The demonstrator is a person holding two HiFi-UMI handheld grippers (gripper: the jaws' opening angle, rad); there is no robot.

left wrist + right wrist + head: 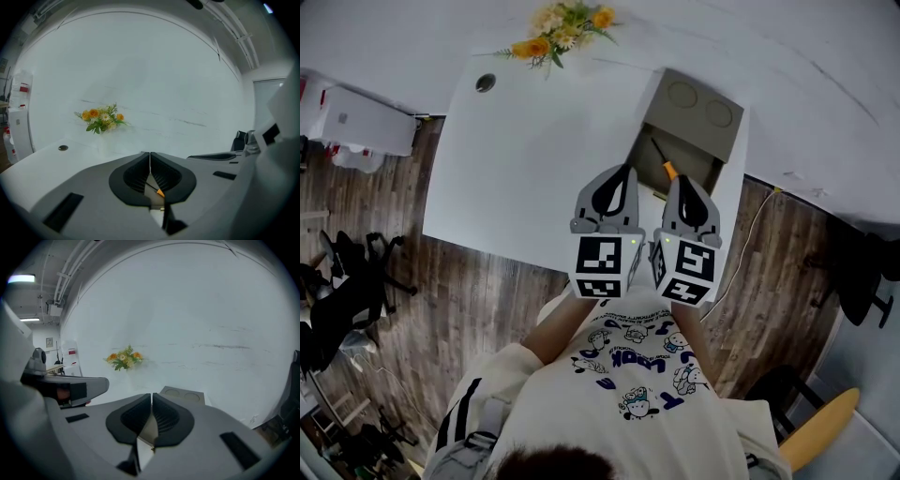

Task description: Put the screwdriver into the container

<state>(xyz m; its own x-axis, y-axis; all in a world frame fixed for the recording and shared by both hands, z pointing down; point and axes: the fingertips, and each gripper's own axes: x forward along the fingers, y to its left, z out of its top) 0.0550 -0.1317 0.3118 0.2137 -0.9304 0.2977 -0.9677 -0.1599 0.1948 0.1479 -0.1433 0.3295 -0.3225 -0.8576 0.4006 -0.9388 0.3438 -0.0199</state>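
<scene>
A screwdriver (664,161) with a thin black shaft and an orange handle lies inside the open grey-beige container (718,150) at the table's right end. The container's raised lid (698,108) has two round recesses. My left gripper (625,170) and right gripper (682,179) hover side by side over the table's near edge, just short of the container, both shut and empty. In the left gripper view, the screwdriver's orange handle (160,191) peeks out below the closed jaws of my left gripper (150,154). In the right gripper view, the lid (183,393) shows beyond my right gripper (152,395).
The white table (534,150) has a round cable hole (486,82) at its far left and a bunch of yellow-orange flowers (562,26) at the back by the wall. Wooden floor, a dark chair (356,272) and a white cabinet (361,122) are to the left.
</scene>
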